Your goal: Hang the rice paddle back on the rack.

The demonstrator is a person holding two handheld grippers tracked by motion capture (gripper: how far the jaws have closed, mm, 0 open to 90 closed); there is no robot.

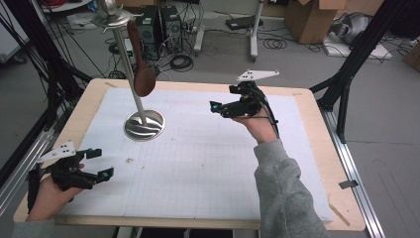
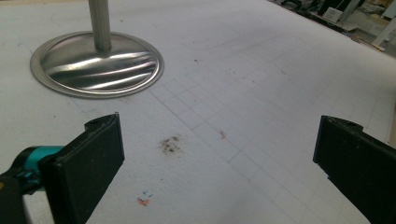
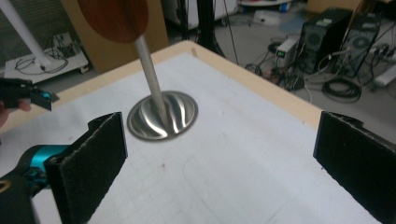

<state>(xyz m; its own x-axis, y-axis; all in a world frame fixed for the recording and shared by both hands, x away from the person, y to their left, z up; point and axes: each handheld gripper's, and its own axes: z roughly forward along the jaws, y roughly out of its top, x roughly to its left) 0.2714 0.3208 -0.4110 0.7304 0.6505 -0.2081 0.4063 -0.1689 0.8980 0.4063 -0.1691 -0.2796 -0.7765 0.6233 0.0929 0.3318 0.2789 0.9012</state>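
Nearest the high view camera, the left hand-held gripper (image 1: pixel 94 163) rests low at the near left corner of the counter (image 1: pixel 317 148), jaws spread apart and holding nothing. Farther in, the right hand-held gripper (image 1: pixel 218 106) hovers above the white mat (image 1: pixel 208 168), jaws likewise spread wide and unloaded, aimed toward the metal stand (image 1: pixel 143 124).

The wooden spoon (image 1: pixel 141 62) hangs from the top of the stand, bowl downward, just beside the pole (image 3: pixel 149 70). It sits at the far left of the mat, well apart from both grippers.

Risks, as judged from this position:
- A sideways approach could strike the pole, rocking the stand on its round base (image 2: pixel 98 63).
- Closing on the smooth rounded bowl may let the spoon slip or swing off its hook.
- Lifting without clearing the hook could drag the stand over.

Nothing lies on the mat between the right gripper and the stand. Computer towers (image 1: pixel 161 29), cables and a cardboard box (image 1: pixel 312 17) sit on the floor beyond the counter, outside the working path.
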